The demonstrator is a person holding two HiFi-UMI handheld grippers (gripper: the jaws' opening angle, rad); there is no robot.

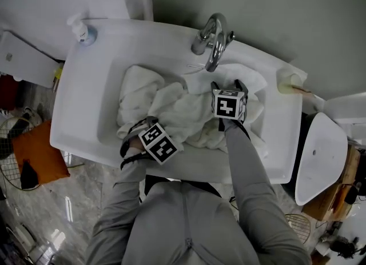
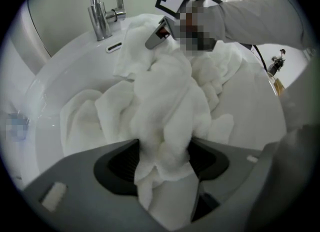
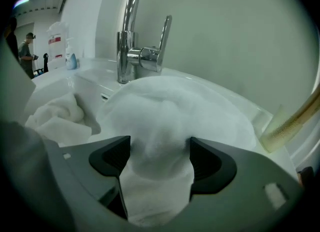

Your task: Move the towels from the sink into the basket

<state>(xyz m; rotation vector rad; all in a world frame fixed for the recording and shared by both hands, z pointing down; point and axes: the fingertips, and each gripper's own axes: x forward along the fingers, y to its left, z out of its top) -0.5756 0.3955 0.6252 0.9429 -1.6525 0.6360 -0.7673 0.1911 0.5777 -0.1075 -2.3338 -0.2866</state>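
**A:** Where are the towels (image 1: 189,112)?

**B:** All in the sink (image 1: 86,104), a rumpled white heap that fills the basin. It runs from below the faucet (image 1: 213,41) at twelve o'clock down to the near rim at six.

**A:** And the left gripper (image 2: 164,158)?

**B:** It's at about seven o'clock on the heap, pointing steeply down. Its jaws stand wide apart, and a ridge of towel pushes up into the gap and reaches both pads. I see no pinch in the cloth, so I read that as not clamped.

**A:** The right gripper (image 3: 160,158)?

**B:** It's near two o'clock, close under the faucet. Its jaws are also spread wide, with a rounded mound of towel filling the space between the pads. It isn't squeezed there either.

**A:** Anything else around the basin?

**B:** A soap bottle (image 1: 83,29) stands on the rim at ten o'clock, well apart from both grippers.
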